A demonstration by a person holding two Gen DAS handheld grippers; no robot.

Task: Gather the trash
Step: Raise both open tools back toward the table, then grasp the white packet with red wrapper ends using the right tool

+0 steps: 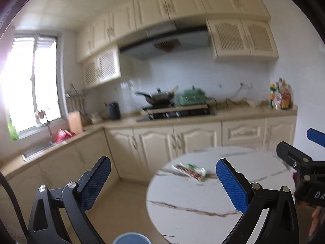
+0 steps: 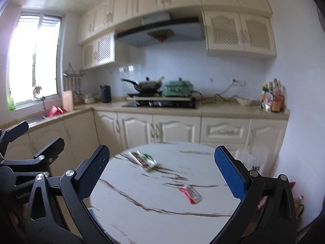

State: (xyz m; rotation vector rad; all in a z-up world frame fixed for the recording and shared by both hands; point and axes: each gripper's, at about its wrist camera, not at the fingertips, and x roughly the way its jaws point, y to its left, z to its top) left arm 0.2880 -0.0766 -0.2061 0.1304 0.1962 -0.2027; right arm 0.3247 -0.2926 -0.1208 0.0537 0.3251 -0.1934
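- Centrally, green-and-red wrapper lies flat on far half of round marble table, near the far-left rim; same wrapper in left wrist view.
- Second trash piece, red-and-clear wrapper, lies flat nearer the right side of the tabletop, well apart from the first; seen only in right wrist view.
- Right gripper held raised above near edge of table, pointing across it toward the kitchen counter; blue-padded fingers spread wide, nothing between them, both wrappers framed in the gap but not touched.
- Left gripper raised at table's left edge, left finger over the floor, right finger over the marble; jaws wide apart and empty, green-and-red wrapper ahead, just left of the right pad.
- Each gripper shows at the edge of the other's view, side by side, apart; a fingertip of the person's hand peeks in at the lower right of left wrist view.
- Blue round rim of a bin sits below left gripper, beside the table; contents not visible.
- Farther back: cream cabinets, stove with wok, green appliance, bottles at counter's right end, sink under window at left. Frames blurred.
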